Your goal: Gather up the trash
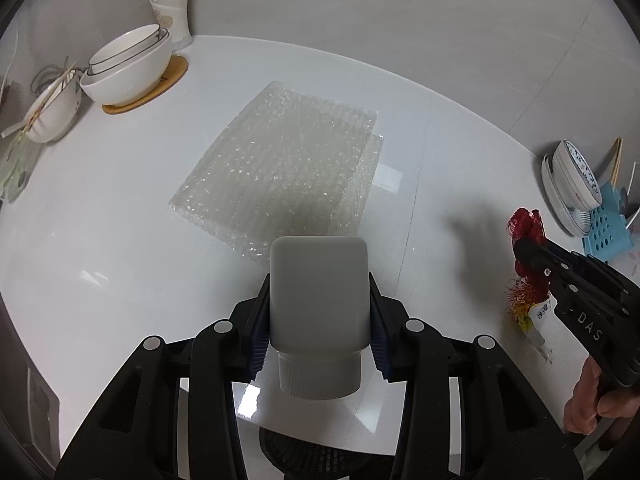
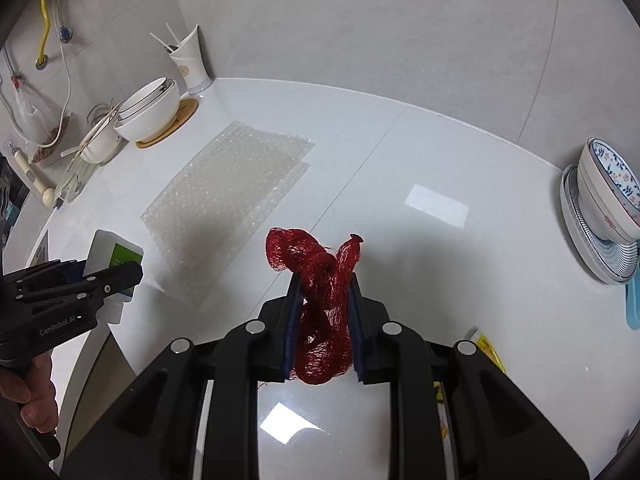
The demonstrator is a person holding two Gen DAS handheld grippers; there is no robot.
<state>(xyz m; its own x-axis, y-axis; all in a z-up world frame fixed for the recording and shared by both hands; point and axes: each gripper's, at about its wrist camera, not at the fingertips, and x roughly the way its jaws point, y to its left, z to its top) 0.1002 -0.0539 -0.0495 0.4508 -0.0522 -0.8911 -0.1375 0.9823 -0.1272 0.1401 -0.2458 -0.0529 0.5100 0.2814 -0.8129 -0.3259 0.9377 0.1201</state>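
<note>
We see open white tabletop [image 2: 420, 152] between the bubble wrap sheet [image 1: 280, 160] lying flat mid-surface and the stacked patterned bowls [image 2: 608, 200] at the right edge. More bowls [image 1: 128, 68] and a utensil cup [image 1: 172, 12] crowd the far left corner, under grey tiled wall. Our left tool [image 1: 318, 320] clamps a white plastic bottle [image 1: 319, 300] (cap toward the camera). Our right tool [image 2: 323, 320] pinches a bunched red mesh bag [image 2: 320, 300] above the near edge.
</note>
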